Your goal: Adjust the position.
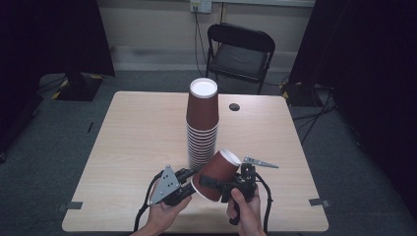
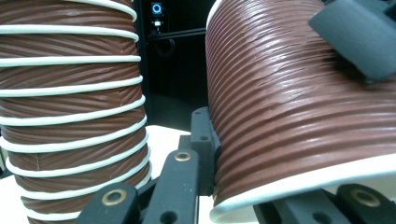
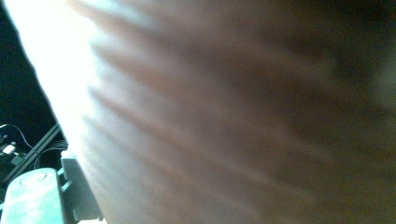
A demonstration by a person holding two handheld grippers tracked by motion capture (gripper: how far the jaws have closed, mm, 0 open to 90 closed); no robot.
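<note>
A tall stack of brown ribbed paper cups stands upside down at the middle of the table; in the left gripper view the stack is at the left. In front of it a single brown cup hangs tilted between both grippers, mouth toward the person. My left gripper is shut on the cup's wall at the white rim, one jaw outside the cup. My right gripper reaches around the cup's side with its jaws wide, and one of its fingers lies along the wall. The cup is a close blur in the right gripper view.
The light wooden table has a round cable hole behind the stack. A black folding chair stands beyond the far edge. Cables run across the floor at the right.
</note>
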